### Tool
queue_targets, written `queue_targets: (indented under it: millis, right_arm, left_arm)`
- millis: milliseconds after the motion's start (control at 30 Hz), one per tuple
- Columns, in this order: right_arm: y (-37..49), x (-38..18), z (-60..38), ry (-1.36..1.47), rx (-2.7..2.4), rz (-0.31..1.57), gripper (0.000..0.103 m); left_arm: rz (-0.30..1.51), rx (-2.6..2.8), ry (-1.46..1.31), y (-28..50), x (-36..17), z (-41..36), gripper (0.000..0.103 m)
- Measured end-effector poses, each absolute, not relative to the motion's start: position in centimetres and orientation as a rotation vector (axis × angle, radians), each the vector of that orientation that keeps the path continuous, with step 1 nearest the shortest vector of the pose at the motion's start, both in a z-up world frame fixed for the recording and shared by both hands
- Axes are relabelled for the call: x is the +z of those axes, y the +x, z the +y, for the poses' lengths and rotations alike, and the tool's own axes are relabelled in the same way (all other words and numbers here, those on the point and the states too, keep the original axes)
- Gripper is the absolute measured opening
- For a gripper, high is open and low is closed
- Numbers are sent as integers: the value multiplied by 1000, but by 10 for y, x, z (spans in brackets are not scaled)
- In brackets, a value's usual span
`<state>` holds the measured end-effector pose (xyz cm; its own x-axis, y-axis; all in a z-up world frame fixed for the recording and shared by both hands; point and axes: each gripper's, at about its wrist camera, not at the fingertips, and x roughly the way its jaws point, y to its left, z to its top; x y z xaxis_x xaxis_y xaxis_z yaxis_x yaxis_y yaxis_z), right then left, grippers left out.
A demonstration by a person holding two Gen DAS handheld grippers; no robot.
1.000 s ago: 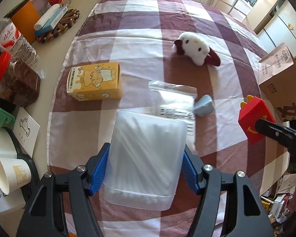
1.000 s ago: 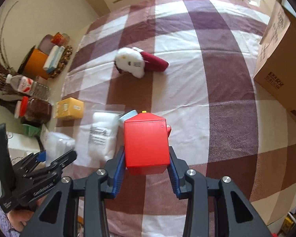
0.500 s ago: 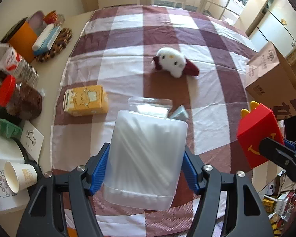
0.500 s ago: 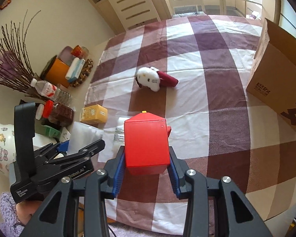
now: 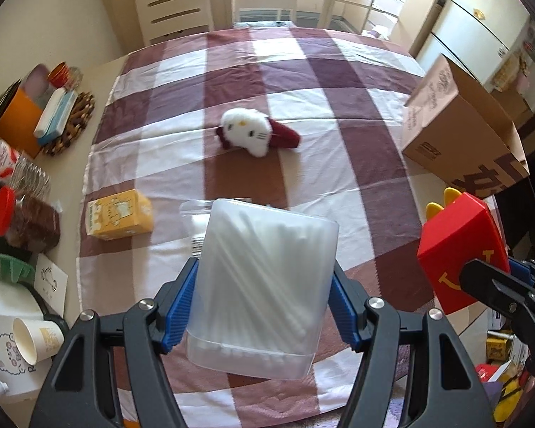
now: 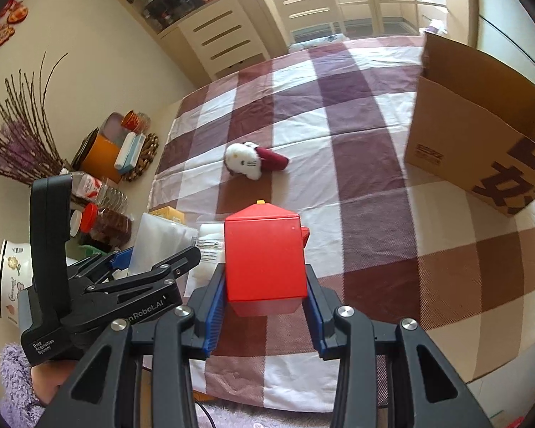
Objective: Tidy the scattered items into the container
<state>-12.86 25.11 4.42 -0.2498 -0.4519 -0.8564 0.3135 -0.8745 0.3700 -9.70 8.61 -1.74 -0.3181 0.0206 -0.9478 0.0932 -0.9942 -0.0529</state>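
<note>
Table (image 5: 339, 114) under its checked cloth was the biggest thing before you, and the open cardboard box (image 6: 474, 135) sat at its right edge; I took that box for the container the task meant. You were in the carrying step, I judged, with both loads lifted clear of the cloth and neither yet over the box.

Your left gripper (image 5: 264, 299) was clamped on the clear plastic box of cotton swabs (image 5: 264, 285), its blue pads pressed to the two sides, the box tilted a little in the grip. Your right gripper (image 6: 264, 303) was closed on the red carton (image 6: 264, 260), the one with yellow fries-like tips and a yellow smile mark seen from the left wrist view; it sat upright between the pads. The two loads hung side by side above the near part of the table, well apart from the cardboard box.

Next, to my mind, you needed to bring each load over the box's open top before you let go, one at a time so the grippers did not crowd each other at the opening. The raised flap on the near side looked like something to clear first.

Left on the cloth were the white cat plush (image 5: 248, 132) with its red part near the middle, the yellow carton (image 5: 119, 219) toward the left edge, and a clear plastic bag (image 6: 208, 246) partly hidden behind the swab box. Those, I judged, called for further trips.
</note>
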Motion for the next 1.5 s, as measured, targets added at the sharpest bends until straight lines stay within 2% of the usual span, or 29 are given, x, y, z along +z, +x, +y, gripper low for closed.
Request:
queue_targets:
  millis: [1500]
  right_arm:
    - [-144, 38, 401, 1610, -2346, -390, 40]
  left_arm:
    - [-121, -2698, 1924, -141, -12, 256, 68]
